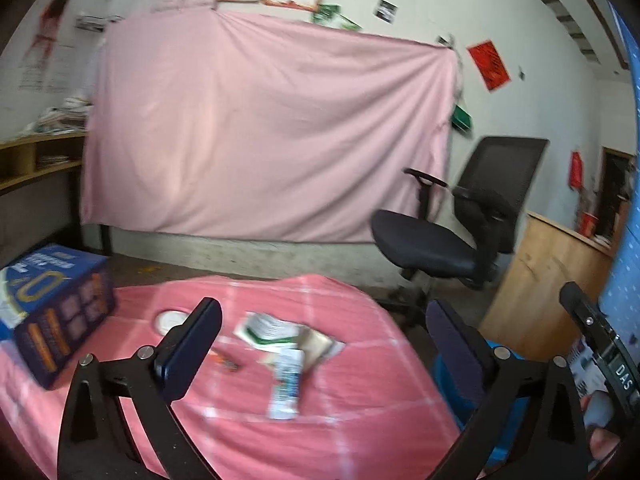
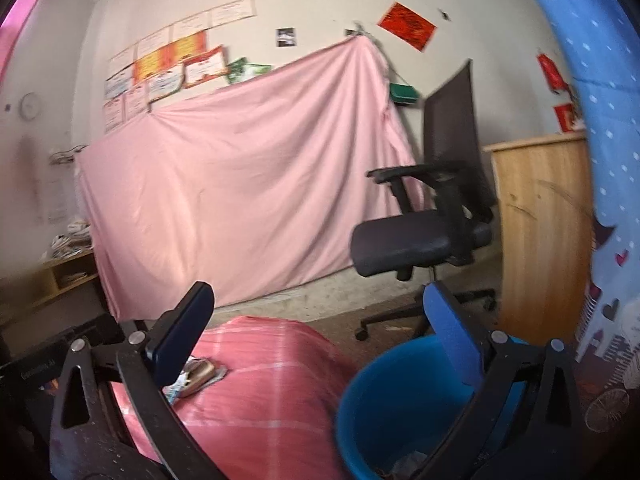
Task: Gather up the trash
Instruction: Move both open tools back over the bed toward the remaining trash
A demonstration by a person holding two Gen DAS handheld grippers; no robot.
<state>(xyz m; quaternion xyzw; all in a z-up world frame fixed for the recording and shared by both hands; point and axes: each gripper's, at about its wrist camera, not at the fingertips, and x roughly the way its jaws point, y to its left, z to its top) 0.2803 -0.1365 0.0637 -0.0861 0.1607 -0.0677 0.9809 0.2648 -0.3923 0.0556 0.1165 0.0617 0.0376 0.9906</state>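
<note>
Your left gripper [image 1: 320, 316] is spread wide with nothing between the jaws, hovering above the pink cloth [image 1: 360, 432] on the table. The trash [image 1: 286, 350] lies ahead of it on the cloth: a crumpled green-and-white wrapper, a brownish packet and a white sachet, touching in a loose pile. A small orange bit [image 1: 226, 360] sits just left of the pile, a white disc [image 1: 172, 320] further left, and a blue box [image 1: 56, 308] at the table's left edge.

Your right gripper [image 2: 318, 312] is also wide apart and holds nothing, above the blue bin [image 2: 384, 400], which stands just beside the table's right edge. Some scraps show inside at the bottom. A black chair [image 2: 424, 236] stands behind.
</note>
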